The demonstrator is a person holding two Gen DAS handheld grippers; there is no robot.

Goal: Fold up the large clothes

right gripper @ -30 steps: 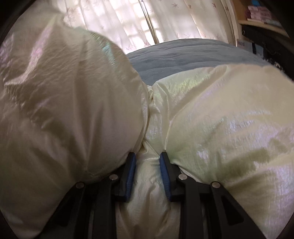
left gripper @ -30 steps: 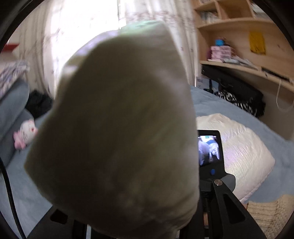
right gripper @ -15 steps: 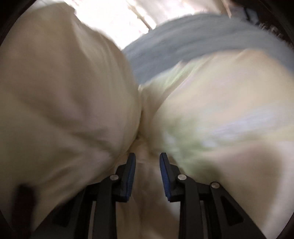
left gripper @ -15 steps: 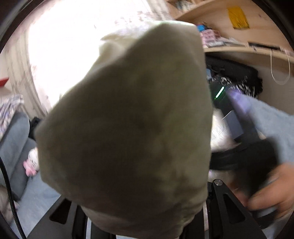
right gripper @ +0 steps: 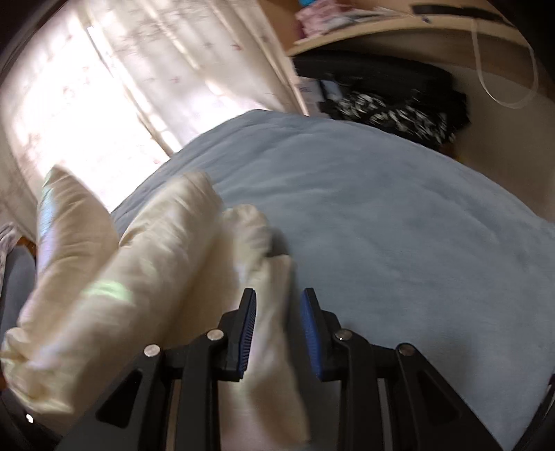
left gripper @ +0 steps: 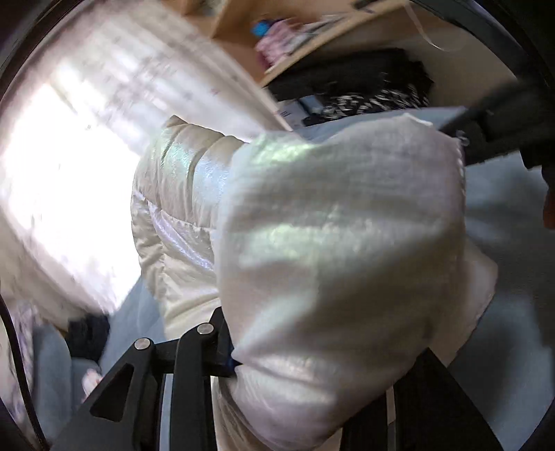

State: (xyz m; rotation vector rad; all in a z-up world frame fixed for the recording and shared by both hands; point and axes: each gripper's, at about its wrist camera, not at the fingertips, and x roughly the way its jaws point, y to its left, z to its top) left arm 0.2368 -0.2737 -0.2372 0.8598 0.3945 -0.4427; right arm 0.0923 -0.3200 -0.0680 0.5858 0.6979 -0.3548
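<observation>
Over the bed (right gripper: 381, 208), right tool (right gripper: 278, 333) gapes around jacket (right gripper: 138, 270); left tool's (left gripper: 312, 364) grip hidden.

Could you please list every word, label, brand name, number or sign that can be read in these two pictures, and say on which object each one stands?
No text can be read in either view.
Box beside the curtain: shows dark print, too blurred to read.
Pink items on the wooden shelf: patterned, too blurred to tell any letters.
White puffer jacket: no label or brand visible.
Blue bed cover: plain, no marks.
</observation>
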